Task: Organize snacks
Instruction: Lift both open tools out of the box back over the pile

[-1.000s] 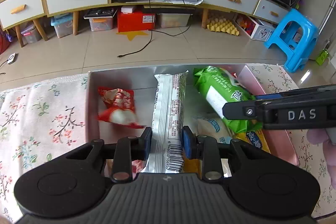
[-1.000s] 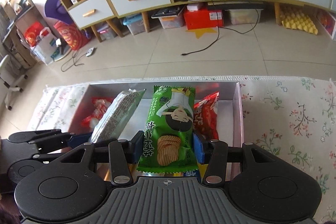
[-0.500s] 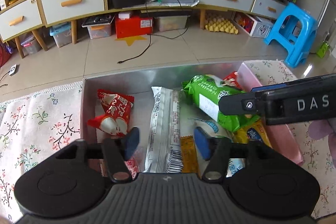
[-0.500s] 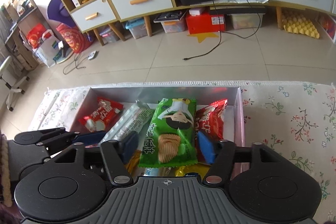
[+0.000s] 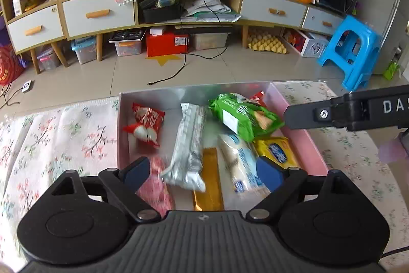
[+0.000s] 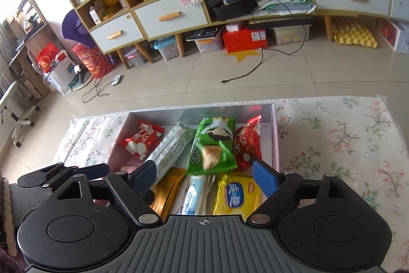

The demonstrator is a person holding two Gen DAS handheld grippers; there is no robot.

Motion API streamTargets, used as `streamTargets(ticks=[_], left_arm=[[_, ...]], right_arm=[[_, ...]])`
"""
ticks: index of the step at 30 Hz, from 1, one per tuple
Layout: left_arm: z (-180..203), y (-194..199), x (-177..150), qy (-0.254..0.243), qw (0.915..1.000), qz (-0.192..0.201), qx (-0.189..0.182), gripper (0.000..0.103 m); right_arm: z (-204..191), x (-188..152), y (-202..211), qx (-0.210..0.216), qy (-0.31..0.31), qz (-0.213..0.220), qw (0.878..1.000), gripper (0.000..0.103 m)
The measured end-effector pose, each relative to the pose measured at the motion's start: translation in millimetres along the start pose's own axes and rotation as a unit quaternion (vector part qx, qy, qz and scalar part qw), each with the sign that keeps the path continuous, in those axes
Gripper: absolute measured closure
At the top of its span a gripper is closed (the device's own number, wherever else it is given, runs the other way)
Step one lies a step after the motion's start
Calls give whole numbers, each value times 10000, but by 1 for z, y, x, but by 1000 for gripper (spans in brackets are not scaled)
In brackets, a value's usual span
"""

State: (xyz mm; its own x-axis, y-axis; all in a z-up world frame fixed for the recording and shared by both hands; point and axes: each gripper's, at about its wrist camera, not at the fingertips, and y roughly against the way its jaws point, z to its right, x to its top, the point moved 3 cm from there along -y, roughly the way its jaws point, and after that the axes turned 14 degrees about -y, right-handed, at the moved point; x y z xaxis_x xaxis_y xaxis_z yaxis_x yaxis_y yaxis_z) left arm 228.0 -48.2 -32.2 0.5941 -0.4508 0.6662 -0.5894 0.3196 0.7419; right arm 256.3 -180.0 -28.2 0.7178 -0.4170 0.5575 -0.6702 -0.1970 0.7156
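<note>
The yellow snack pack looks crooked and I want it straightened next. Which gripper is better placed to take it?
Probably the right gripper: open, with the yellow pack just below its fingertips. The left gripper sits over the silver pack.

A floral cloth [image 6: 337,145] covers the surface, with the pink box [image 5: 301,142] resting on it.

right tongs [image 6: 204,174]: spread wide | green chip packet [image 6: 212,146]: lying in box [image 6: 275,134]

Snack packets [image 6: 213,147] in box [image 6: 275,134], on tablecloth [image 6: 340,145].
</note>
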Motion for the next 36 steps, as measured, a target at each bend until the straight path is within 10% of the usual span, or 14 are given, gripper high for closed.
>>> streamTargets(ticks=[20, 36], left_arm=[[8, 61, -72, 699, 9975, -14, 132, 1], [0, 45, -108, 324, 9980, 243, 482, 2]], right_arm=[[-11, -93, 66, -116, 479, 484, 9976, 6], [44, -138, 35, -709, 444, 305, 9960, 5]])
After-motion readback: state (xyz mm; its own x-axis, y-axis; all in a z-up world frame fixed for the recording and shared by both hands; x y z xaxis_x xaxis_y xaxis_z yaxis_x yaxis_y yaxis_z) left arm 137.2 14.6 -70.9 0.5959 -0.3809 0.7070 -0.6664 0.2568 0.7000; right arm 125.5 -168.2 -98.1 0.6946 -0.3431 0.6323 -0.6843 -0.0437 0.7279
